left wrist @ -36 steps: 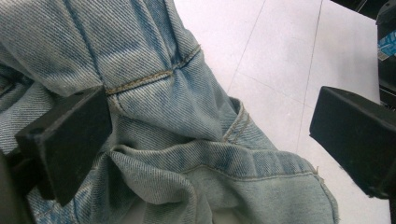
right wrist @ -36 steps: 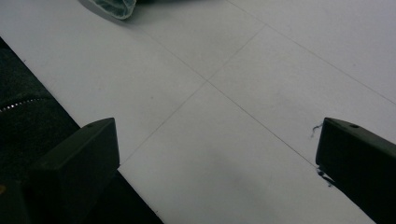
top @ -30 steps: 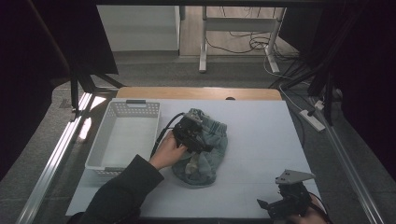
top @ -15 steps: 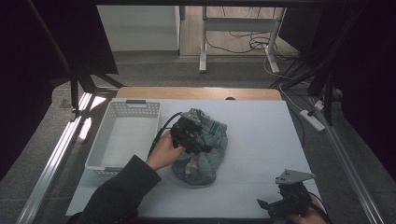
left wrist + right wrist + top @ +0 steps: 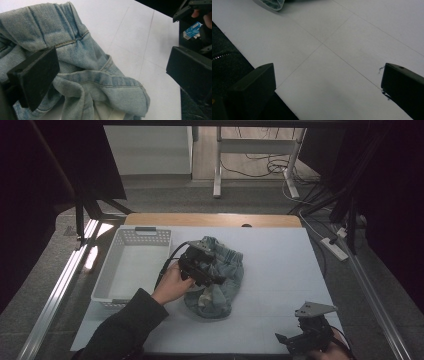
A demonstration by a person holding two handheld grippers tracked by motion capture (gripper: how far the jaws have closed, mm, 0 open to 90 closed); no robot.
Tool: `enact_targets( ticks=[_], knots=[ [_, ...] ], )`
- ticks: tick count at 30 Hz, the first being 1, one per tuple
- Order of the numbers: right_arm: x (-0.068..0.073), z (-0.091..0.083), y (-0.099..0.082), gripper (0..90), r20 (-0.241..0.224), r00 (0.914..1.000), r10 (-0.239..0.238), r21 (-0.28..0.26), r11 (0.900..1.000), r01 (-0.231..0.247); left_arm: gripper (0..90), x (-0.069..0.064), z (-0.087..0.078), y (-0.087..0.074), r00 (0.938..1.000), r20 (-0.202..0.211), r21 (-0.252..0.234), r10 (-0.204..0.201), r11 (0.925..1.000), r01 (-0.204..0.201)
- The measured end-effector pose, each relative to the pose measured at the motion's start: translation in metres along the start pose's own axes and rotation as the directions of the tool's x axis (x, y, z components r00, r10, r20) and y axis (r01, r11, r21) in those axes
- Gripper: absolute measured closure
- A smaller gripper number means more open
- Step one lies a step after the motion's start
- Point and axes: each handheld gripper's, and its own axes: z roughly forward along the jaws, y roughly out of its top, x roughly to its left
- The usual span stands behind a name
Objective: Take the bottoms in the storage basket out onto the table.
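A crumpled pair of light-blue jeans [image 5: 217,277] lies in a heap on the white tabletop [image 5: 280,270], just right of the white plastic basket [image 5: 131,265]. The left tool [image 5: 210,272] hovers over the heap's left part, held by the person's left hand [image 5: 172,285]; in the left gripper view its jaws stand wide apart, one over the denim [image 5: 100,75], the other out over bare tabletop. The right tool [image 5: 292,344] sits well apart from the jeans, at the near right corner of the tabletop, its jaws spread wide with nothing between them.
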Motion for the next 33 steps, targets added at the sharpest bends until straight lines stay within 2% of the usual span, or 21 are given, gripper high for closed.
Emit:
enact_targets(
  ticks=[9, 22, 33],
  knots=[
    [0.000, 0.000, 0.000, 0.1, 0.000, 1.0000, 0.000, 0.000, 1.0000, 0.000, 0.0, -0.008, -0.006, -0.001, 0.9987, -0.036, 0.009, 0.037, 0.9993, -0.037],
    [0.000, 0.000, 0.000, 0.1, 0.001, 1.0000, 0.001, -0.002, 1.0000, -0.001, 0.0, -0.017, -0.010, -0.006, 0.9970, -0.041, 0.004, 0.066, 0.9978, -0.066],
    [0.000, 0.000, 0.000, 0.1, 0.002, 1.0000, 0.001, -0.005, 1.0000, -0.001, 0.0, -0.023, -0.014, -0.010, 0.9973, -0.025, -0.004, 0.069, 0.9976, -0.069]
  ],
)
